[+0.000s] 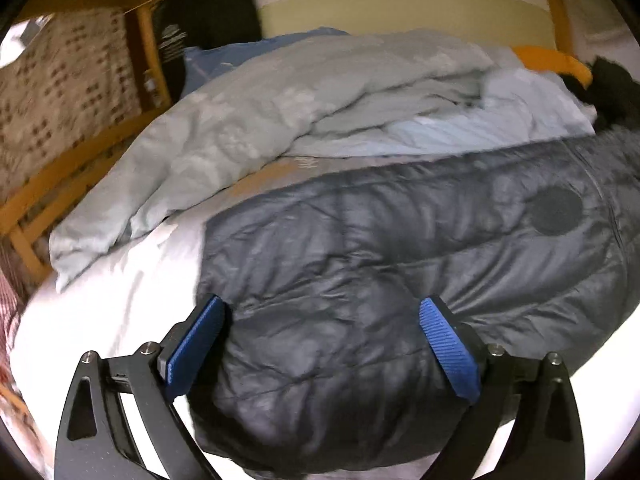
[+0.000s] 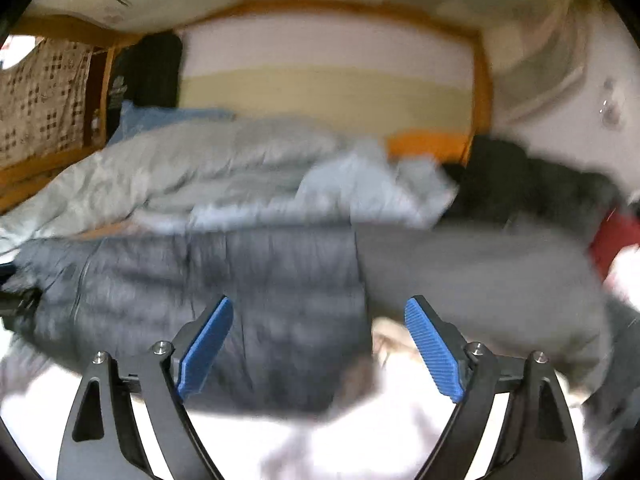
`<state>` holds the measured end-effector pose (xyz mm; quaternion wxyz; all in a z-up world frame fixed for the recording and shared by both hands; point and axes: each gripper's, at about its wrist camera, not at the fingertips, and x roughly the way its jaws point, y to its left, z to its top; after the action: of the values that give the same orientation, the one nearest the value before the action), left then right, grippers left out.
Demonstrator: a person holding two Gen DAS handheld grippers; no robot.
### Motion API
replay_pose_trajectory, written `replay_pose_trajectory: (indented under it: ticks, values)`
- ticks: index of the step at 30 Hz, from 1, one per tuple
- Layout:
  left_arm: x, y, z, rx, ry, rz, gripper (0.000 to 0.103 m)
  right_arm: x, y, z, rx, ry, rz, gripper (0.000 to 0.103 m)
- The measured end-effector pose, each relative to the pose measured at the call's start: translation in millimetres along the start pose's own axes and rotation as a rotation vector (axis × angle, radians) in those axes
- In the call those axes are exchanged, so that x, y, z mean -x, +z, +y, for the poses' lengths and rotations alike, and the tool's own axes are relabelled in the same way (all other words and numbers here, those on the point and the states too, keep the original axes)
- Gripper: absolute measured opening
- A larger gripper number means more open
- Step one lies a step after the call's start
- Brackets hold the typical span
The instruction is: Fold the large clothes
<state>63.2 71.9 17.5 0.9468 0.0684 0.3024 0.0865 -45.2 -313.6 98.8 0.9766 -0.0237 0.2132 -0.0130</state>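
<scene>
A dark grey quilted puffer jacket [image 1: 380,264] lies spread across the white sheet [image 1: 120,304] of a bed. My left gripper [image 1: 320,320] hovers over the jacket's near end, its blue pads [image 1: 196,344] wide apart and not pressing on the fabric. In the blurred right wrist view the same jacket [image 2: 240,292] lies below my right gripper [image 2: 318,316], whose jaws stand wide with nothing pinched. A smoother grey panel of the jacket [image 2: 480,280] lies to the right, and pale fur trim [image 2: 392,336] shows between the fingers.
A crumpled pale blue-grey duvet [image 1: 260,112] is heaped behind the jacket. A wooden bed frame [image 1: 60,184] runs along the left, with a patterned cloth [image 1: 60,80] beyond. Dark clothes [image 2: 520,184], an orange item [image 1: 552,60] and something red [image 2: 616,236] lie at the right.
</scene>
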Motion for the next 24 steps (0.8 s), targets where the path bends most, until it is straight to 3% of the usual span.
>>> replay_pose_trajectory:
  ticks: [4, 7, 8, 10, 13, 14, 15, 16, 17, 19, 20, 21, 24]
  values:
    - [9.6, -3.8, 9.5, 0.002, 0.026, -0.047, 0.100, -44.4, -16.0, -22.8, -0.106, 0.080, 0.162, 0.089]
    - [11.2, -4.6, 12.7, -0.011, 0.159, 0.015, 0.103, -83.4, -28.9, -41.7, -0.257, 0.208, 0.279, 0.089]
    - [13.8, -6.7, 14.4, -0.011, 0.154, 0.033, 0.103, -94.2, -33.3, -47.2, -0.320, 0.247, 0.306, 0.089]
    - [21.1, -15.9, 20.0, 0.024, 0.117, 0.034, 0.103, -111.9, -41.9, -56.4, -0.439, 0.323, 0.339, 0.089]
    - [5.6, -24.1, 32.1, 0.093, 0.006, 0.126, 0.103, -128.1, -51.6, -60.7, -0.512, 0.389, 0.376, 0.085]
    - [-6.1, -26.7, 35.4, 0.116, -0.070, 0.198, 0.103, -129.7, -52.9, -60.5, -0.520, 0.393, 0.378, 0.063]
    - [-15.0, -29.6, 36.3, 0.139, -0.145, 0.267, 0.102, -128.1, -51.9, -58.2, -0.514, 0.392, 0.377, 0.050]
    - [-23.0, -33.4, 40.8, 0.193, -0.228, 0.330, 0.098, -124.4, -49.0, -54.1, -0.505, 0.392, 0.379, 0.034]
    - [-24.1, -35.6, 46.0, 0.249, -0.297, 0.346, 0.079, -114.7, -44.8, -48.2, -0.490, 0.361, 0.366, 0.024]
    - [-15.9, -31.8, 50.1, 0.254, -0.317, 0.324, 0.055, -90.3, -37.9, -35.7, -0.439, 0.328, 0.319, 0.020]
    - [-8.7, -28.2, 50.9, 0.234, -0.309, 0.294, 0.037, -73.7, -33.6, -26.7, -0.400, 0.313, 0.294, 0.019]
    - [0.4, -23.8, 52.9, 0.220, -0.300, 0.257, 0.029, -61.8, -31.8, -22.2, -0.384, 0.314, 0.282, 0.018]
    - [22.7, -13.7, 65.6, 0.241, -0.299, 0.183, 0.027, -15.4, -28.9, -17.0, -0.394, 0.397, 0.230, 0.018]
